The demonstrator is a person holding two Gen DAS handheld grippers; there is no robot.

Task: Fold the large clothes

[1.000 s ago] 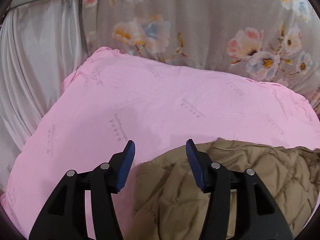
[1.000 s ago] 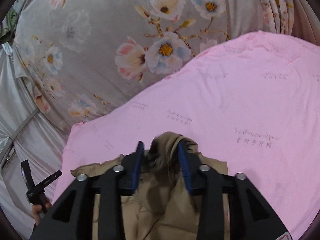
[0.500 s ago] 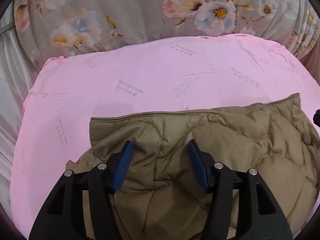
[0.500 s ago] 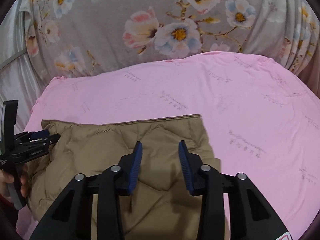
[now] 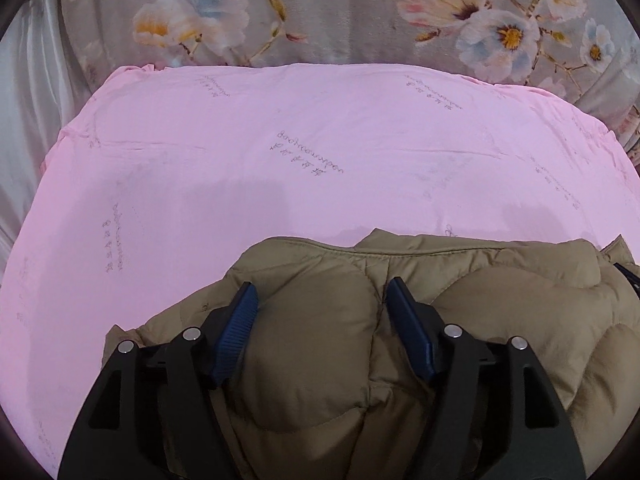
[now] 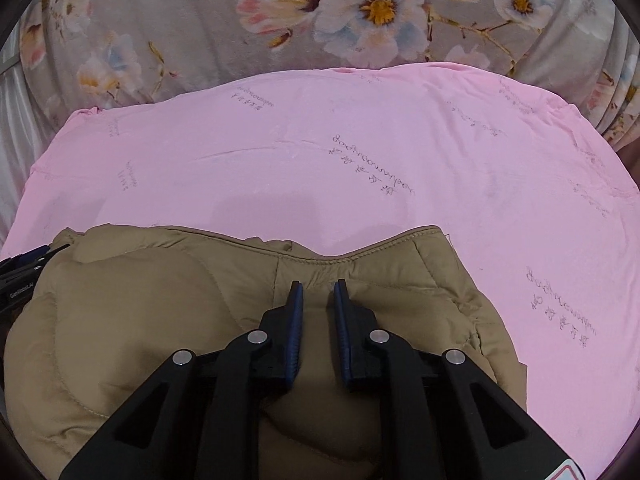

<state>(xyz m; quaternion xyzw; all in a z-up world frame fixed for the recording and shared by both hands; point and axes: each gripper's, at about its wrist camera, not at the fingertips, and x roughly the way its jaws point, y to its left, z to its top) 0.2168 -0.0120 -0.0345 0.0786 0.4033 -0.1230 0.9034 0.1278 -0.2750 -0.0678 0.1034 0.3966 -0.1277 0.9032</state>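
Observation:
A tan quilted puffer jacket (image 5: 460, 320) lies bunched on the pink sheet (image 5: 320, 152) at the near edge; it also shows in the right wrist view (image 6: 140, 300). My left gripper (image 5: 320, 300) is open, its jaws wide apart astride a puffy panel of the jacket. My right gripper (image 6: 319, 292) hovers over the jacket near its stitched hem, jaws narrowly apart with nothing between them. The left gripper's tip (image 6: 24, 268) shows at the left edge of the right wrist view.
A grey floral blanket (image 5: 360, 12) lies beyond the pink sheet's far edge and shows in the right wrist view (image 6: 320, 12). Pale satin fabric (image 5: 24, 92) hangs at the left. The pink sheet (image 6: 360, 160) stretches beyond the jacket.
The right gripper let go of the jacket fold it held a second ago. Both grippers moved down and forward over the jacket, which now lies flatter on the sheet.

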